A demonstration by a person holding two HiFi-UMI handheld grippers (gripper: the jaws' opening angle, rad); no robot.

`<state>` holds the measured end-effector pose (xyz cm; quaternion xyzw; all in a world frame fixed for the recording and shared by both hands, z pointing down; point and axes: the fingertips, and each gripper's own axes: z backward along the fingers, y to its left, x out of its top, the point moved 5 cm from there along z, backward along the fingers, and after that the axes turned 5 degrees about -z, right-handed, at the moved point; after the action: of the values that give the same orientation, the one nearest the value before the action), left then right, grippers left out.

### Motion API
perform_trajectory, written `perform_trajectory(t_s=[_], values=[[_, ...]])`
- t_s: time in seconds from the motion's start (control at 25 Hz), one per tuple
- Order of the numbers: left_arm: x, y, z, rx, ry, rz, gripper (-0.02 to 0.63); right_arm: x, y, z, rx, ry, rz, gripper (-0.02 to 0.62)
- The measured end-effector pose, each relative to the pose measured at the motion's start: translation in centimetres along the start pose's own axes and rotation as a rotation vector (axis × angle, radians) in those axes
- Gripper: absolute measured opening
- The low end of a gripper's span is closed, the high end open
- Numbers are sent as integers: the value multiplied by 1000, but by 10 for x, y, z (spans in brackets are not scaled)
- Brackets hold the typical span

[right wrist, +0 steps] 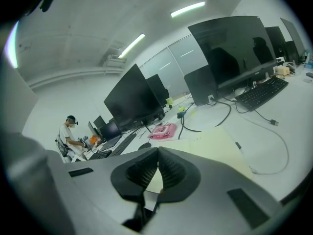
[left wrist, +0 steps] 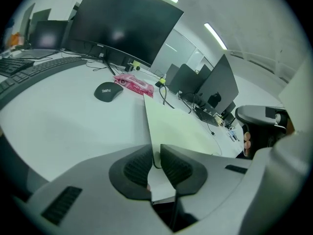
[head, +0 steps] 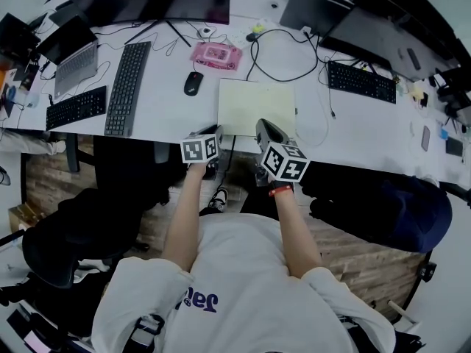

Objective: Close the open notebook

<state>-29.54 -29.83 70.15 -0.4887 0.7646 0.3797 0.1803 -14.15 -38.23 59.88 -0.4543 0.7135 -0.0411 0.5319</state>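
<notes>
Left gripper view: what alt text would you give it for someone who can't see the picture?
The left gripper, seen from just behind, pinches the near corner of a pale notebook between its two dark fingers; the notebook lies flat on a white desk. Beyond it sit a black mouse, a pink packet and a large dark monitor.

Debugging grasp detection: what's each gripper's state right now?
Left gripper: closed on the near edge of the notebook.
Right gripper: closed, jaws together; whether it pinches anything cannot be told.

The notebook (head: pixel 256 107) lies on the desk (head: pixel 165 116), mouse (head: pixel 193 83) to its left, packet (head: pixel 215 55) farther back.
</notes>
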Motion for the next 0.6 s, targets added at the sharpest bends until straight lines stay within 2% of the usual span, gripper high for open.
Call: perform_trajectory(t_s=[0.6], values=[[18,-9,6,15,-9,-12,60,7,-1,15,3,-36,7,15]])
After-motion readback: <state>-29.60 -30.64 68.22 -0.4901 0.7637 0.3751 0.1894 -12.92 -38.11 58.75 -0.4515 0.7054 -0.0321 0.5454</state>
